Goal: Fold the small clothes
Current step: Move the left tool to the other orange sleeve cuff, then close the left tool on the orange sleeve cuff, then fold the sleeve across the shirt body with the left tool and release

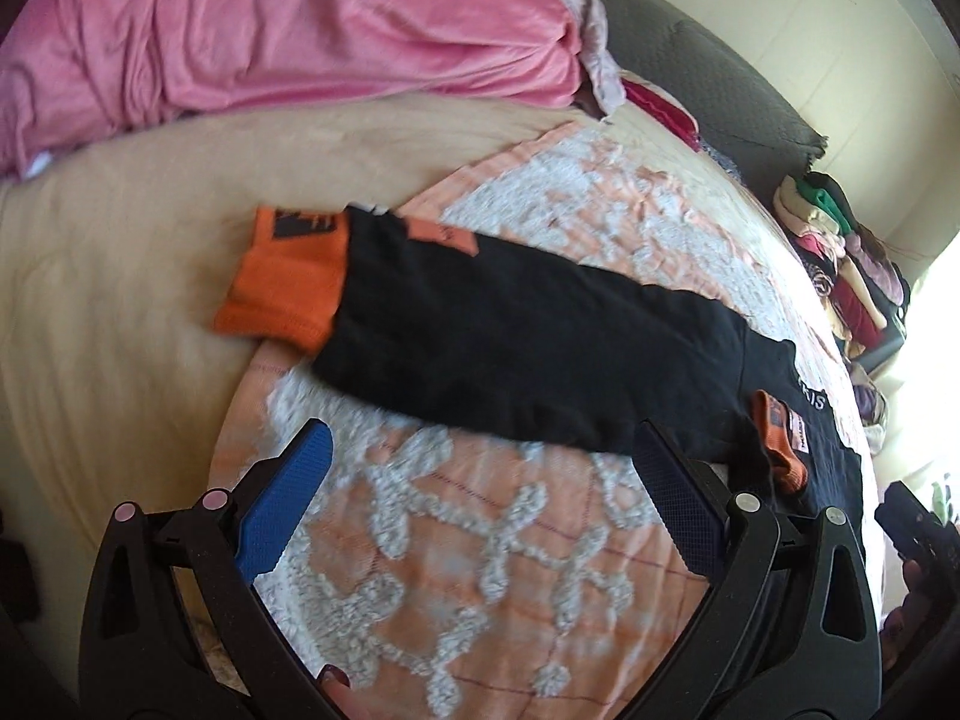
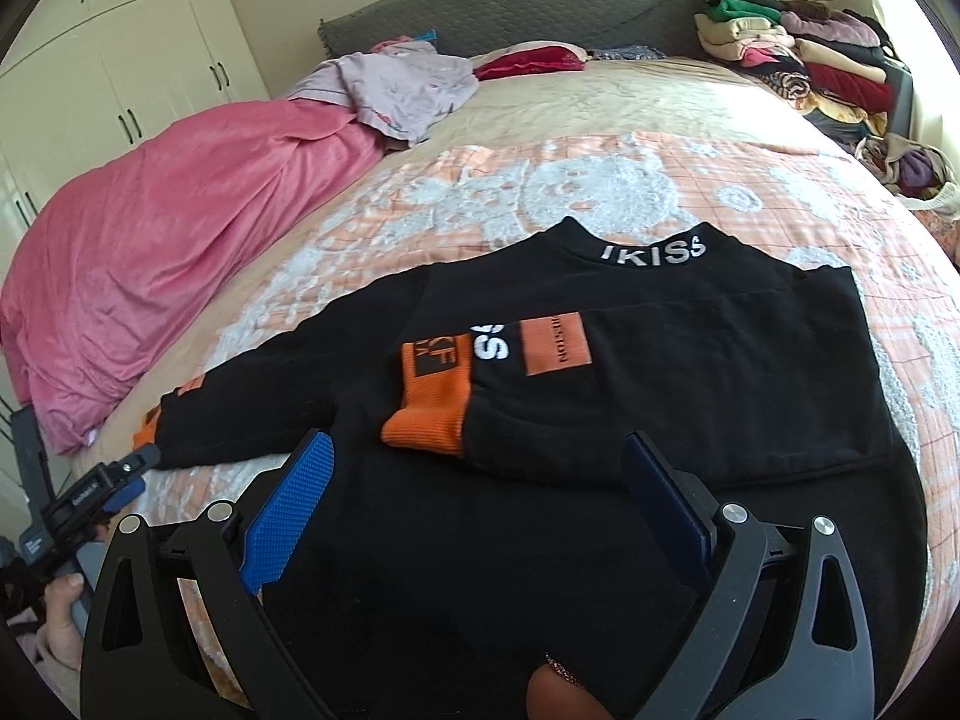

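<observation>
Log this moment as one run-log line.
left gripper: open, empty | right gripper: open, empty | small black sweater with orange cuffs: flat on orange-and-white bedspread, one sleeve folded across front, other outstretched

Home bedroom: big bed (image 2: pixel 600 102) w/ grey padded headboard (image 2: pixel 510 6) far, cream wardrobe doors (image 2: pixel 120 60) far left, pink duvet (image 2: pixel 180 228) left, clothes pile (image 2: pixel 798 60) far right.
</observation>
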Action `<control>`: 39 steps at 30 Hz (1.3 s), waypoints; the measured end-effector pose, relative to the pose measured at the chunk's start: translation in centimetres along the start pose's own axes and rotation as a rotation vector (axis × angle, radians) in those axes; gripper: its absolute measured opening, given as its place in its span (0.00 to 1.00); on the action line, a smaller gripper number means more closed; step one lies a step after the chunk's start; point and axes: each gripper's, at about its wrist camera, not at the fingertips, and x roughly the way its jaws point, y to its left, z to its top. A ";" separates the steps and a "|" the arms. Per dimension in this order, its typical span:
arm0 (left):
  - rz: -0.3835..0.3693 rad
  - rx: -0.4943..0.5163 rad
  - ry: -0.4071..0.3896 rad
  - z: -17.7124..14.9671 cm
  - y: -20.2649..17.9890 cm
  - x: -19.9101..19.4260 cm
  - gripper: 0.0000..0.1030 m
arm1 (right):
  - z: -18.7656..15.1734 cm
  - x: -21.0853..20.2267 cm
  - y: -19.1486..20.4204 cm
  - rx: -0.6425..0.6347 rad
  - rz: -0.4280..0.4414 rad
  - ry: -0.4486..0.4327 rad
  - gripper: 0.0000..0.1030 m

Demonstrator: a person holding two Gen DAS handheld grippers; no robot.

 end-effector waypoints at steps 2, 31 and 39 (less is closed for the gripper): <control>-0.011 -0.024 0.014 0.0 0.5 0.5 0.91 | -0.1 0.0 -0.1 0.009 0.005 0.002 0.93; -0.042 0.024 -0.082 5.8 -3.6 5.7 0.05 | -0.3 -1.2 -3.4 0.097 -0.019 -0.036 0.93; -0.198 0.136 -0.103 5.5 -10.8 3.8 0.05 | -0.8 -2.6 -6.4 0.161 -0.059 -0.054 0.93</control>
